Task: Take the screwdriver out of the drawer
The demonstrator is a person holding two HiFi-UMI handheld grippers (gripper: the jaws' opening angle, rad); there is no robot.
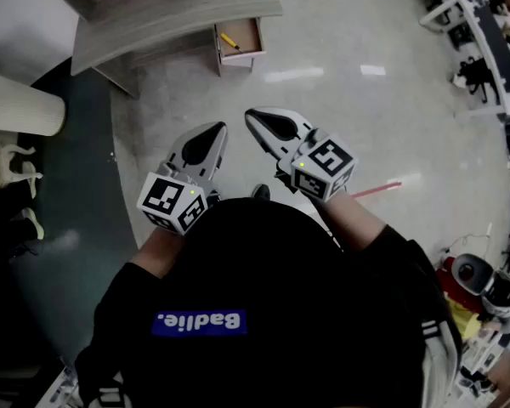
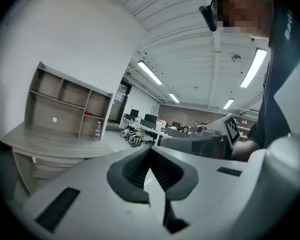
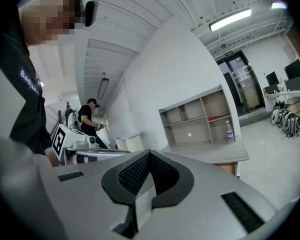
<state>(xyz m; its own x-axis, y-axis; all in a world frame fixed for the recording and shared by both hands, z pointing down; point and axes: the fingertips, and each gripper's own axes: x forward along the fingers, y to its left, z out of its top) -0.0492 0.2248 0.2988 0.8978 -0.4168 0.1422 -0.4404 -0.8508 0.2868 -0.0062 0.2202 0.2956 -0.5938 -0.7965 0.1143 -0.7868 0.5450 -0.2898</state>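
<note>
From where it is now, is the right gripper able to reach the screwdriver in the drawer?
Probably not yet: the right gripper, jaws shut, is far from the open drawer. Nothing covers the screwdriver, and the floor between looks free.

Head view: from your head, looking steeply down over your chest onto the white-and-grey left gripper (image 1: 220, 128) and right gripper (image 1: 249, 114). The pale grey wooden desk (image 1: 170, 15) sits well off at the top edge.
Left gripper view: rides close behind your left gripper's jaws, roughly level, facing the desk's grey open-fronted shelf unit (image 2: 67, 109) from afar.
Right gripper view: close behind your right gripper's jaws, roughly level, facing that shelf unit from the other side.
Shared: all three catch the desk, and each gripper view catches the other gripper at its edge.
</note>
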